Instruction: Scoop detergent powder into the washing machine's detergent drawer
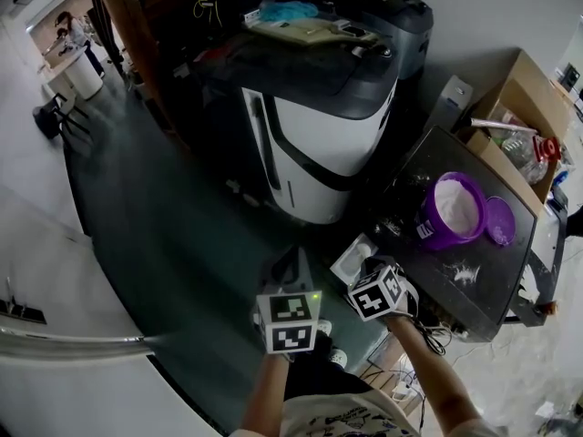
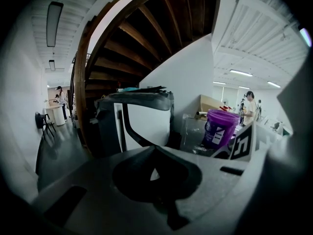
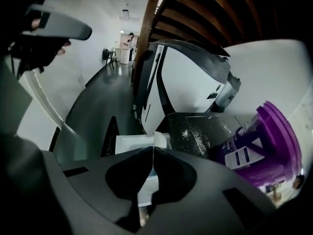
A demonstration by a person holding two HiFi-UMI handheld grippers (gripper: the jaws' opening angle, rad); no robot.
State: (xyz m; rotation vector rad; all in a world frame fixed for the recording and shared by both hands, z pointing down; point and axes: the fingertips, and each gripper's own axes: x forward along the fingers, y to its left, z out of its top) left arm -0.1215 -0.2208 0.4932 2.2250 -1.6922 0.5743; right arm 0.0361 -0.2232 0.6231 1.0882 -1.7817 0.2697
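Observation:
The white and dark grey washing machine (image 1: 319, 135) (image 2: 142, 121) (image 3: 186, 82) stands ahead of me. To its right, a purple tub of white detergent powder (image 1: 453, 209) (image 2: 220, 127) (image 3: 264, 151) sits on a black table (image 1: 492, 289), its purple lid (image 1: 499, 220) beside it. A white detergent drawer (image 1: 353, 259) (image 3: 129, 145) lies low by the table's near corner. My right gripper (image 1: 367, 264) (image 3: 152, 151) hovers just over the drawer with its jaws shut. My left gripper (image 1: 293, 260) (image 2: 155, 148) hangs to its left, shut and empty, pointing at the machine.
Spilled powder (image 1: 465, 271) (image 3: 193, 131) dusts the black table. A cardboard box of clutter (image 1: 524, 126) stands behind it. A dark wooden staircase (image 2: 146, 38) rises over the machine. A person (image 1: 71, 30) stands far down the hall by a chair (image 1: 50, 116).

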